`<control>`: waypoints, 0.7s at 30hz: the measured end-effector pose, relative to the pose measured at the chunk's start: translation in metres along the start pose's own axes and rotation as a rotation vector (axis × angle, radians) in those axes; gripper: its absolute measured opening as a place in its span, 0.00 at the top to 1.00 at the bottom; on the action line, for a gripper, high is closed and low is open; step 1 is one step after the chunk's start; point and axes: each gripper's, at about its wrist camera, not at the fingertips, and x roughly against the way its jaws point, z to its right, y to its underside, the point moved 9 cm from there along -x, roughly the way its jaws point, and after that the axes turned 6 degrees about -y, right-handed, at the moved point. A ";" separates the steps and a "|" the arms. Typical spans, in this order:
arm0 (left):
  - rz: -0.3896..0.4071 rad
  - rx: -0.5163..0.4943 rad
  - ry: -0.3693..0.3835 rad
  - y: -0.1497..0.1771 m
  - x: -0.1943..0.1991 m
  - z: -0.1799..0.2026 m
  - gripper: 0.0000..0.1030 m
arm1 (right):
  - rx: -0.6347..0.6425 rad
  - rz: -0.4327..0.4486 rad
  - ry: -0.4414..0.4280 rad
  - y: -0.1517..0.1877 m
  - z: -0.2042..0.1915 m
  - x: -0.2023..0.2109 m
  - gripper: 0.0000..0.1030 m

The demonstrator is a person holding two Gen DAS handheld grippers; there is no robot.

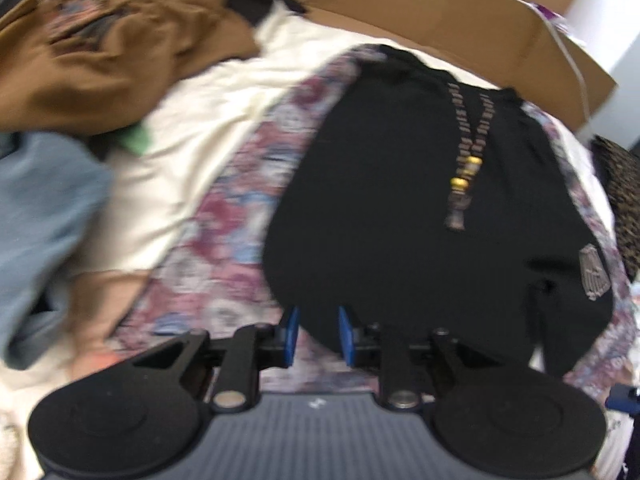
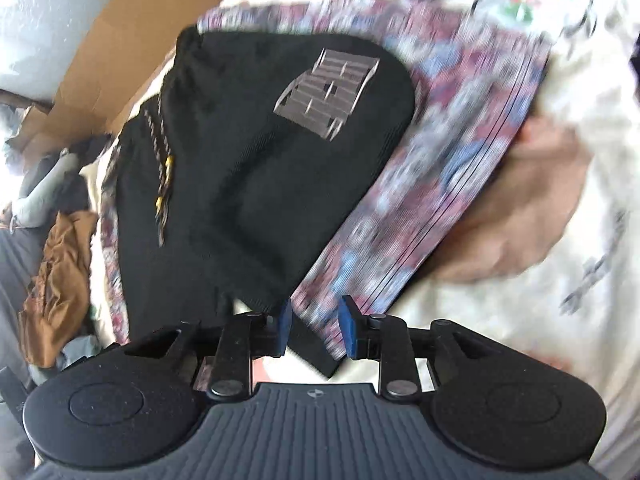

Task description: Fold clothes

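A cream bed [image 1: 192, 128] carries floral cloth [image 1: 224, 240], with black shorts [image 1: 400, 208] flat on top. Their long axis runs 12 to 6. The left tool [image 1: 319, 332] and right tool [image 2: 315, 330], both unclenched and empty, flank the hem at 6.
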 end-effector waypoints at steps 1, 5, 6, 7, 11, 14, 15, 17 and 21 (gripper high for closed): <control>0.002 -0.003 0.020 0.001 0.000 0.011 0.75 | 0.005 0.016 0.017 -0.008 0.003 0.005 0.73; -0.002 -0.032 0.084 0.009 -0.001 0.049 0.72 | 0.009 0.077 0.073 -0.040 0.019 0.018 0.71; -0.007 -0.036 0.100 0.011 -0.001 0.057 0.71 | 0.008 0.091 0.086 -0.048 0.024 0.020 0.65; -0.014 -0.036 0.116 0.013 -0.001 0.064 0.71 | 0.007 0.106 0.099 -0.055 0.029 0.022 0.63; -0.055 -0.069 0.172 0.025 -0.002 0.090 0.71 | 0.001 0.163 0.149 -0.086 0.047 0.030 0.59; -0.083 -0.108 0.192 0.034 -0.003 0.104 0.70 | -0.003 0.206 0.187 -0.110 0.061 0.037 0.59; -0.092 -0.120 0.197 0.036 -0.004 0.107 0.70 | -0.004 0.221 0.200 -0.117 0.065 0.039 0.59; -0.109 -0.128 0.205 0.039 -0.006 0.112 0.70 | -0.001 0.231 0.221 -0.128 0.077 0.042 0.59; -0.132 -0.140 0.230 0.043 -0.011 0.125 0.69 | 0.012 0.214 0.237 -0.138 0.104 0.042 0.59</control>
